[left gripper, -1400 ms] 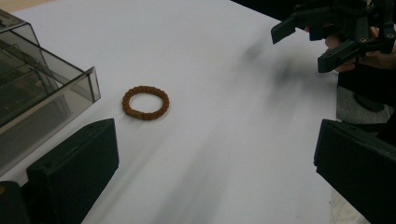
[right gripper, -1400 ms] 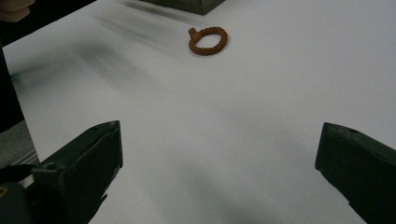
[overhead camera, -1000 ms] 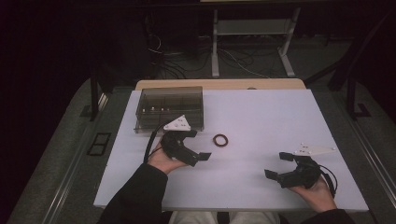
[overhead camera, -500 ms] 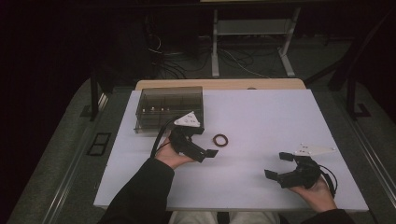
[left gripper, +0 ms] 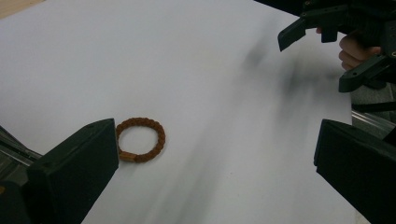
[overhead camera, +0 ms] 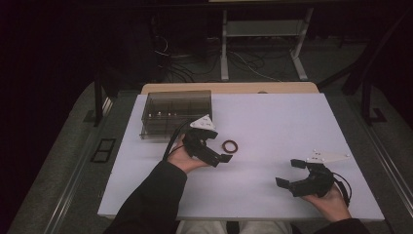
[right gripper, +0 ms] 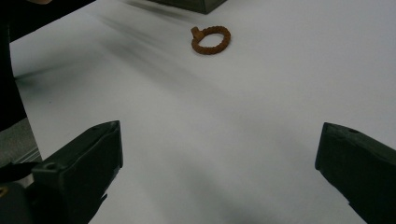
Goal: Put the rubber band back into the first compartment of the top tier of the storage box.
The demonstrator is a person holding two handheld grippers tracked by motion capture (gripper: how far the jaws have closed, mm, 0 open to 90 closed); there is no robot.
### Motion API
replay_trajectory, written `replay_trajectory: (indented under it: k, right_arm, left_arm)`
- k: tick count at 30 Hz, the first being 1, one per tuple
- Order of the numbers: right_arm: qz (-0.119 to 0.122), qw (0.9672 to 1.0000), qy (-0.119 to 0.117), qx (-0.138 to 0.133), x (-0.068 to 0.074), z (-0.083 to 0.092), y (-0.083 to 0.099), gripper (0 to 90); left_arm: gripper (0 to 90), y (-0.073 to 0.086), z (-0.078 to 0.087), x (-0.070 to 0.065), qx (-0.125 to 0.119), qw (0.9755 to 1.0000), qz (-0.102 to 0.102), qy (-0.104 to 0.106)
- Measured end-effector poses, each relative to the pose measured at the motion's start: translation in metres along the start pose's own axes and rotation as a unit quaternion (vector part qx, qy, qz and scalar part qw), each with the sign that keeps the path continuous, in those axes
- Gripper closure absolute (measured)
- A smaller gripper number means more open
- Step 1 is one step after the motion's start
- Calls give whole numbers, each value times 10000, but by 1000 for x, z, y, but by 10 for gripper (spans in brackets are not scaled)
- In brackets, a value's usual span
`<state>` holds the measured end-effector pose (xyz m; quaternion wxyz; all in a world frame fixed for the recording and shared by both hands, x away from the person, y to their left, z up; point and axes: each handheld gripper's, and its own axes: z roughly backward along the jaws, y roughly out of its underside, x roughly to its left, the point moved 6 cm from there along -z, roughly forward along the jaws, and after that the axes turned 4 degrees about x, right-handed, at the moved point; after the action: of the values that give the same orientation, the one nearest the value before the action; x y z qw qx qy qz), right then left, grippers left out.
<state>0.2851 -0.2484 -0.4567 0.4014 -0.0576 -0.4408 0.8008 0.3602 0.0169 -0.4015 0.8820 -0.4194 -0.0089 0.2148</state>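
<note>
My left gripper (overhead camera: 220,147) is wide open and empty, and the brown bracelet (overhead camera: 230,146) lies flat just off its left jaw (not yet between them). My right gripper (overhead camera: 290,173), also open and empty, sits well apart, so left is nearer.

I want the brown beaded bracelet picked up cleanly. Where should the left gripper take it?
Grip the bracelet across one side of its beaded band, coming from above, one jaw inside the loop. It lies flat on the table, so there's no edge to catch sideways. The left gripper is open beside it.
</note>
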Motion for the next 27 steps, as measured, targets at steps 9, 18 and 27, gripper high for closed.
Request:
replay_trajectory:
  k: [9,18,27]
  right_arm:
    - [8,10000,-8,1,0,0,0,1]
    - [-12,10000,-15,19,0,0,0,1]
    - [36,10000,-7,-2,0,-1,0,1]
  left_arm:
    - [0,-4,-9,6,54,10000,11,-63]
    - [0,-8,-23,9,165,9998,-21,-84]
    - [0,-10,-37,11,314,9995,-47,-74]
